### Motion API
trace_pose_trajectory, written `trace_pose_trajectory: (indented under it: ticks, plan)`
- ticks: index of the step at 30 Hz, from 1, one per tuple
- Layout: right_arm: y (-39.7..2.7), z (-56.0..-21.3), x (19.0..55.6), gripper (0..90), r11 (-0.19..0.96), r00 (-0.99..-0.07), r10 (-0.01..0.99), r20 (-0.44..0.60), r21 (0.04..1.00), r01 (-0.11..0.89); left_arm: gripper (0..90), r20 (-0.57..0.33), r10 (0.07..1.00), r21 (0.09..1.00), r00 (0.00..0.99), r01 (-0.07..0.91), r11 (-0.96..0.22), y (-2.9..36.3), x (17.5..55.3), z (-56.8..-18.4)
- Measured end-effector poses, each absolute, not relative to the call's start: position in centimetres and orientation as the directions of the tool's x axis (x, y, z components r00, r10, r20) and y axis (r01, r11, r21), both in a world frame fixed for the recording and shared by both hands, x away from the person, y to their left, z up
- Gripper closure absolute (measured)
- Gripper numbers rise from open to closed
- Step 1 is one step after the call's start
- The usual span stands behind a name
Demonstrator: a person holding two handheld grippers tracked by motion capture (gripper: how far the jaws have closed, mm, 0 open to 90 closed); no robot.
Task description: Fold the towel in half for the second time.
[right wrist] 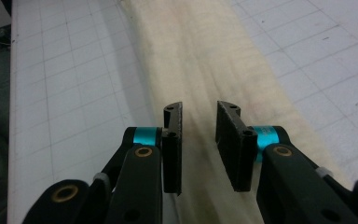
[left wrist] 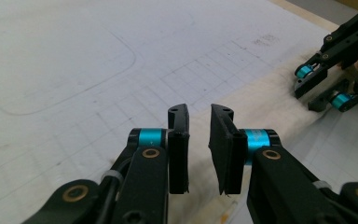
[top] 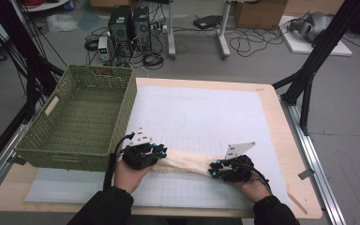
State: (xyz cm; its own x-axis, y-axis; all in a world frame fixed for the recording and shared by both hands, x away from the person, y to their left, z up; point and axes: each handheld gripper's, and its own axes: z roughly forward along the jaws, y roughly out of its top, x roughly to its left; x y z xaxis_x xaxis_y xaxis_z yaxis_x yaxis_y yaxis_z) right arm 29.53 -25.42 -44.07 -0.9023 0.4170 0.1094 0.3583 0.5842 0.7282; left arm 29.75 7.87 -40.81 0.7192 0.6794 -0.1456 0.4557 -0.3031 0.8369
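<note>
High view: long cream folded cloth (top: 185,162) lay lower centre on gridded mat. Left gripper (top: 163,153) & right gripper (top: 213,169) at its ends, jaws slightly apart, nothing pinched. Green woven basket (top: 51,140) empty; transfer prob. pending.

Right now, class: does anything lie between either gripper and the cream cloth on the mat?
Nothing visible does. The left gripper and right gripper sit at opposite ends of the cream cloth, jaws slightly apart directly over the fabric, with no object between pads and cloth.
</note>
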Motion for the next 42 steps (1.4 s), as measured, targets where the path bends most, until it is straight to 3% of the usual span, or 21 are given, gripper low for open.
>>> trace_pose_trajectory:
  ticks: [7, 11, 37, 42]
  plan:
    - [-25.5, -44.1, 29.5, 71.6, 0.587, -0.904, 0.415, 0.101, 0.730, 0.350, 76.1, -0.102, 0.660, 0.745, 0.744, 0.497, -0.445, 6.9, 30.3, -42.4]
    - [-25.5, -44.1, 29.5, 71.5, 0.593, -0.906, 0.413, 0.089, 0.729, 0.342, 76.1, -0.124, 0.668, 0.719, 0.733, 0.531, -0.448, 7.6, 30.0, -43.6]
    - [-30.0, -44.2, 28.2, 62.0, 0.577, -0.882, 0.466, 0.068, 0.733, 0.361, 70.5, -0.088, 0.644, 0.753, 0.760, 0.474, -0.456, 9.6, 28.4, -44.2]
    - [-30.2, -44.2, 28.1, 59.6, 0.564, -0.885, 0.460, 0.067, 0.748, 0.350, 69.2, -0.064, 0.632, 0.793, 0.772, 0.424, -0.438, 10.0, 28.3, -43.9]
